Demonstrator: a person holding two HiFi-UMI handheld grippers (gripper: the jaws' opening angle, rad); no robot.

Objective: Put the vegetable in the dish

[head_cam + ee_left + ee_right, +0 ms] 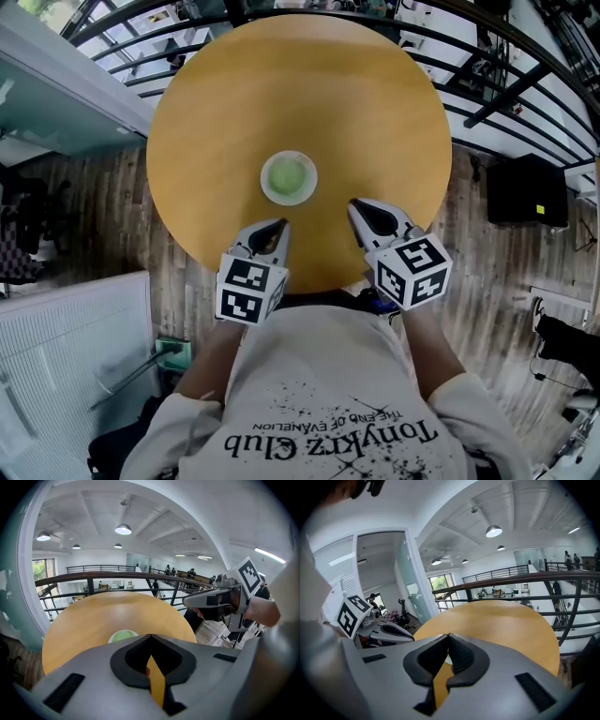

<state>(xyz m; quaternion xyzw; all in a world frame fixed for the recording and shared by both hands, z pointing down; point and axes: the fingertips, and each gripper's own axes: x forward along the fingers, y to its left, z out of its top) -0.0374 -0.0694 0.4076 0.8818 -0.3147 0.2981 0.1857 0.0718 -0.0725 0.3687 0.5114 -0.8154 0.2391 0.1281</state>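
**Both grippers shut and empty, vegetable in the dish ahead**

Your pale shirt (328, 403) fills the bottom of the head view. Just beyond it, your left gripper (280, 225) and right gripper (355, 205) hover over the near edge of the round wooden table (300, 103), each with its marker cube (250, 289) towards you. In each gripper view the two jaws meet at their tips with nothing between them, so neither tool holds anything.

Nothing stands between either tool and the dish (266, 184), and the tabletop around it is plain wood. Off the table, a black railing (511, 80) curves round its far side, beyond both tools. A glass wall (56, 103) stands out to the left of the left gripper, with a white panel (75, 356) back and to the left of it. A black box (527, 192) sits on the plank floor (94, 202), well out to the right of the right gripper.

The small white dish lies ahead of the left gripper's tips, a little to their right, and to the left of the right gripper's tips, near both but touching neither. The vegetable (288, 175) rests inside it. It is pale green and covers most of the dish's inside, leaving a white rim around it.

From above the vegetable looks round. You cannot tell a long axis or which way it points.
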